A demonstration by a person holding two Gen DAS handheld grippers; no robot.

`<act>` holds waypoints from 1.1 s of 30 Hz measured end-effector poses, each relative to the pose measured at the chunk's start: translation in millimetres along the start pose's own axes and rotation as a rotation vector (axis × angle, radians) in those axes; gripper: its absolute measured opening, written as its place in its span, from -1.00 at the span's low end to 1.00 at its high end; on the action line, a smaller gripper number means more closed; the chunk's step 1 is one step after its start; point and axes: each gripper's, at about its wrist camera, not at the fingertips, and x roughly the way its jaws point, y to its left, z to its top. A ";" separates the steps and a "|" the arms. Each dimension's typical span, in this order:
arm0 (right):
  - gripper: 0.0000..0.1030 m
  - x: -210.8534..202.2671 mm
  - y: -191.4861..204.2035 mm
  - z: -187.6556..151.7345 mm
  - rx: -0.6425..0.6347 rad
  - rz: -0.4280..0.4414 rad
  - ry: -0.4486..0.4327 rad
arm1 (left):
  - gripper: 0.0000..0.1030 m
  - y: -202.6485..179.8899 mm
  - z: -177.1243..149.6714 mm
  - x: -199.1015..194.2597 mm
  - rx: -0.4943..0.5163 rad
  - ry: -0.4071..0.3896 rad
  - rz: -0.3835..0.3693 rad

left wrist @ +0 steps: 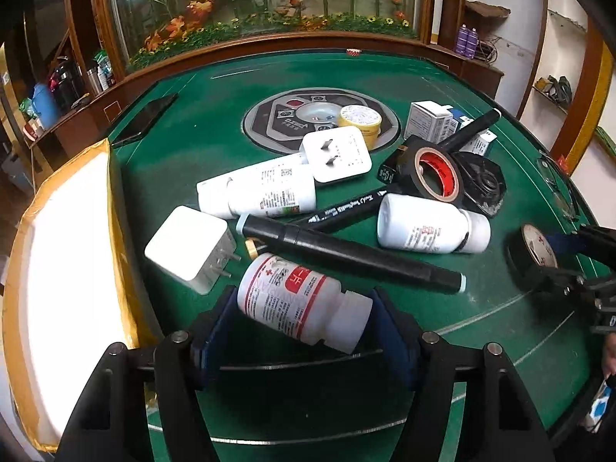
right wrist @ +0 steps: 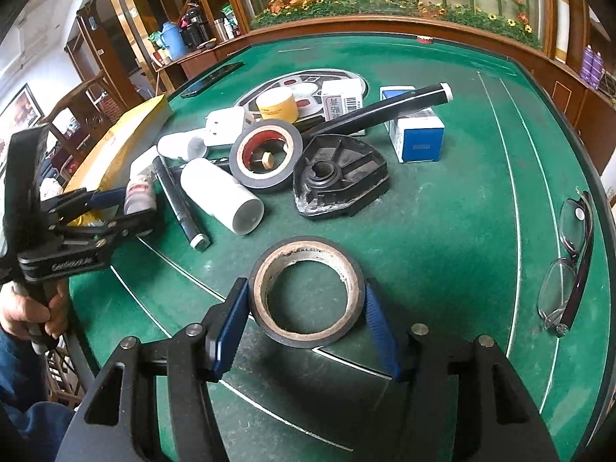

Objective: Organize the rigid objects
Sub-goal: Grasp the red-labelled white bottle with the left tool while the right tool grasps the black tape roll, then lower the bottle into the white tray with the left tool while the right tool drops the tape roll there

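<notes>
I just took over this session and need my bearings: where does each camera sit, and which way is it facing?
Left wrist: on the left gripper, angled down at a red-labelled pill bottle between its pads; own fingers frame it.
Right wrist: on the right gripper, angled down, pads against a tape roll; a hand shows.
Shared: green table, both tape rolls, each other's gripper.

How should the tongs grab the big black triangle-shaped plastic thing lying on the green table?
Grip the black ribbed triangular plastic piece across its outer walls, coming from above. It lies flat on the green felt table, and its straight sides likely give the pads firmer seats than the ribs. The near side looks clear; the red-cored black tape roll crowds the far left corner.
</notes>
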 end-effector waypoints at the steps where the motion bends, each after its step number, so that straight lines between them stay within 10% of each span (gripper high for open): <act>1: 0.13 0.4 1.0 -0.1 -0.008 -0.007 0.000 | 0.46 -1.6 1.1 2.2 0.010 0.008 0.004; 15: 0.12 -7.0 18.6 -4.2 -0.088 -0.064 -0.010 | 0.39 7.3 -6.7 -35.3 -0.051 -0.066 -0.109; 33: 0.13 -16.1 161.3 87.3 -0.233 0.227 -0.032 | 0.39 144.0 -17.2 -112.8 -0.247 -0.205 0.000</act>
